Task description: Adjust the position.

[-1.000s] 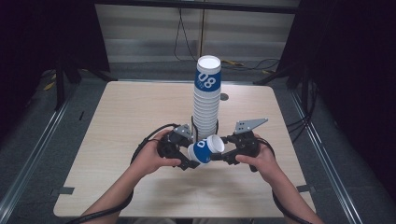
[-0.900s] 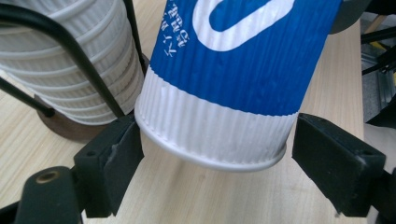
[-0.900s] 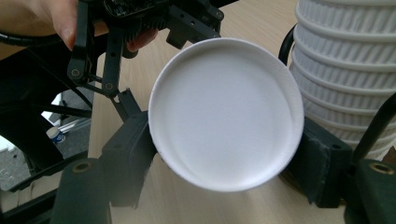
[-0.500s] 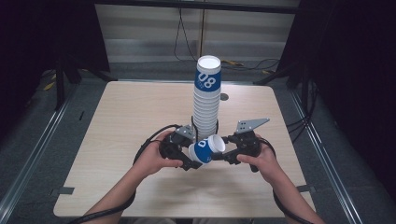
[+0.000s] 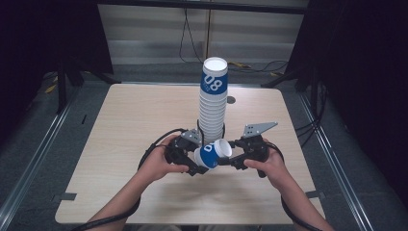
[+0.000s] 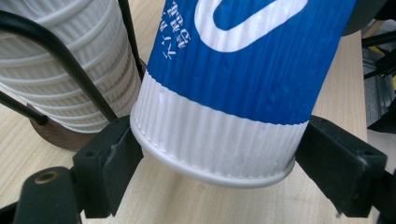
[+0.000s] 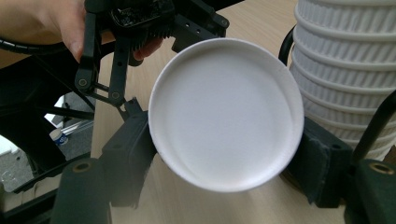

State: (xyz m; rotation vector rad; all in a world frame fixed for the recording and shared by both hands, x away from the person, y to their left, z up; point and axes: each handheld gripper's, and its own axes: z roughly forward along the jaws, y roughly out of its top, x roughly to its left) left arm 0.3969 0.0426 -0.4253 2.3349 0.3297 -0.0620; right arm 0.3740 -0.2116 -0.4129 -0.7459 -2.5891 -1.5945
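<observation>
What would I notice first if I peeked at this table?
You would spot the tall stack of cups standing in a wire holder at the middle of the table, topped by a blue one with white numbers. Just in front of it, a single blue-and-white cup lies on its side in the air, pinched between the left gripper and the right gripper.

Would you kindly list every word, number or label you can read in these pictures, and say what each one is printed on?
"08": white numerals on the blue band of the top cup of the stack of cups.
Small white print on the blue band of the held cup, seen in the left gripper view: upside down and too small to read.
A large white figure on that same band: cut off, unreadable.
</observation>
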